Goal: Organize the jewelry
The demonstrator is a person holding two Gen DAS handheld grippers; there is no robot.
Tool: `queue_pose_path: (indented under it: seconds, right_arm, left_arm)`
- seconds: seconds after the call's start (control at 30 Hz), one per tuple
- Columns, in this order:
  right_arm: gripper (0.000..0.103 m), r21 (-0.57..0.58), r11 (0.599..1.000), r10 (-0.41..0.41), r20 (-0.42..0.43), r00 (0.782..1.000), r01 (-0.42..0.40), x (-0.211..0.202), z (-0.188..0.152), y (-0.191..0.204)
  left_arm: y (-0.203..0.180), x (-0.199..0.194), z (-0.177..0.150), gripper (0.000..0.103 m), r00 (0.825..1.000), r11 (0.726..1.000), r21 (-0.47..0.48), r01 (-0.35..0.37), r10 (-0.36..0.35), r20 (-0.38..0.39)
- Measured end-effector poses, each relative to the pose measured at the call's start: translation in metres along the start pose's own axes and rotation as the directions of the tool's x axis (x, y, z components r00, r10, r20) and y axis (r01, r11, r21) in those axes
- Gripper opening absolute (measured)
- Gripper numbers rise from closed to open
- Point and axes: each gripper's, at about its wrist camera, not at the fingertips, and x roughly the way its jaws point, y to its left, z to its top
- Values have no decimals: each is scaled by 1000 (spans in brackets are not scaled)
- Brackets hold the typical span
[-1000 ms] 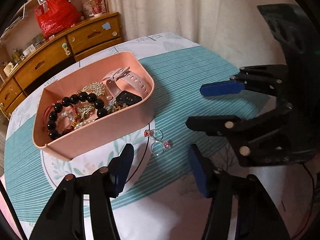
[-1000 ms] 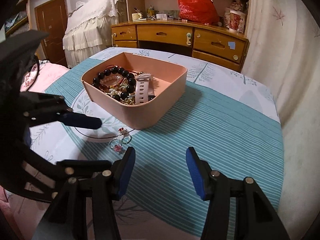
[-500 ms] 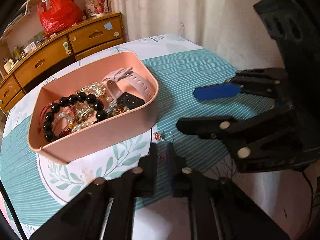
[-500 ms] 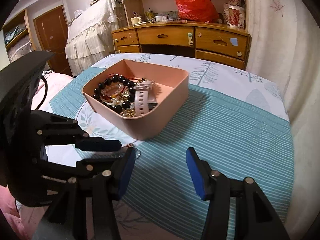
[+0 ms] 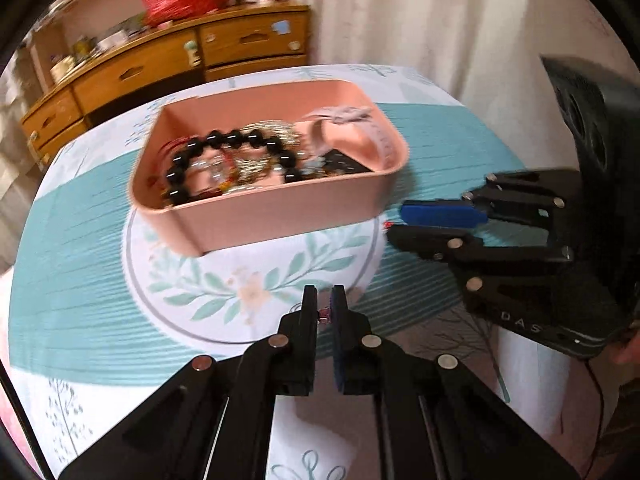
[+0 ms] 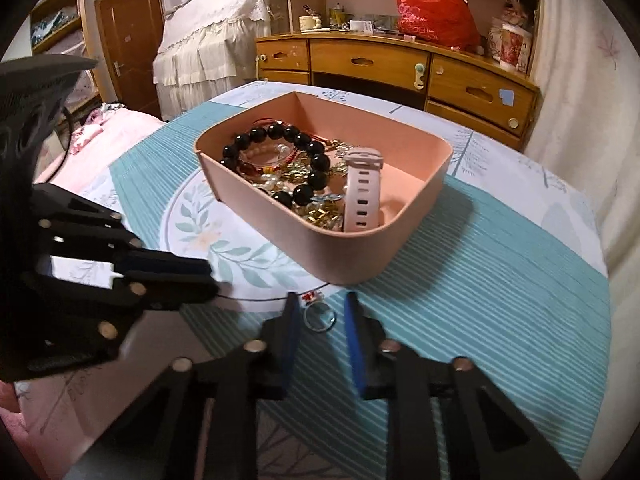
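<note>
Lying on the tablecloth [image 6: 500, 280] just in front of the pink tray [image 6: 348, 256], a thin silver ring with a red stone [image 6: 318, 314] sits between the fingers of the right gripper [image 6: 320, 312], whose blue-padded jaws are parted on either side of it, not touching. Only the right wrist view shows this ring clearly; the left wrist view shows just a red speck near the right gripper's tips. Left wrist view alone shows the left gripper [image 5: 324, 312] clenched, jaws nearly together, pinching a small pink-red jewel piece [image 5: 323, 313], too tiny to identify further. Tray is a rounded-corner rectangle, smooth matte plastic, resting partly on the cloth's printed leaf circle [image 5: 248, 288]. Inside it: a black bead bracelet [image 6: 296, 152] of glossy round beads, a pale pink watch [image 6: 362, 192] with a perforated rubbery strap standing against the near wall, and a tangle of gold chain and pearls [image 6: 312, 204]. Cloth is teal with fine ribbed stripes and white floral panels. Beyond stand a wooden dresser [image 6: 380, 64] with cut-out drawer pulls, a crinkled red plastic bag [image 6: 434, 16] on top, and lace-trimmed white covers [image 6: 200, 48] beside a brown door [image 6: 130, 40].
</note>
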Motion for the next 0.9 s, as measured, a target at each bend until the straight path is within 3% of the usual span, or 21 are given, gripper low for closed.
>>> queue_pose_path:
  seconds: [0.27, 0.3, 0.6, 0.77, 0.9]
  right_arm:
    - [12, 10, 1000, -2, -5, 1000, 2, -2, 1, 2]
    - [5, 15, 1000, 7, 0, 1000, -7, -3, 1, 3]
    - [4, 73, 996, 49, 16, 999, -50, -8, 3, 11]
    - [4, 142, 983, 101, 126, 987, -119, -27, 19, 14]
    - [5, 218, 963, 104, 249, 963, -160, -44, 41, 8]
  left_arm:
    - [19, -23, 8, 5, 998, 994, -102, -25, 31, 57]
    - [21, -27, 9, 5, 997, 993, -118, -25, 33, 63]
    - [41, -62, 39, 5, 988, 983, -182, -5, 33, 154]
    - [50, -70, 58, 5, 978, 975, -221, 14, 33, 207]
    - [54, -72, 74, 5, 964, 962, -272, 21, 53, 261]
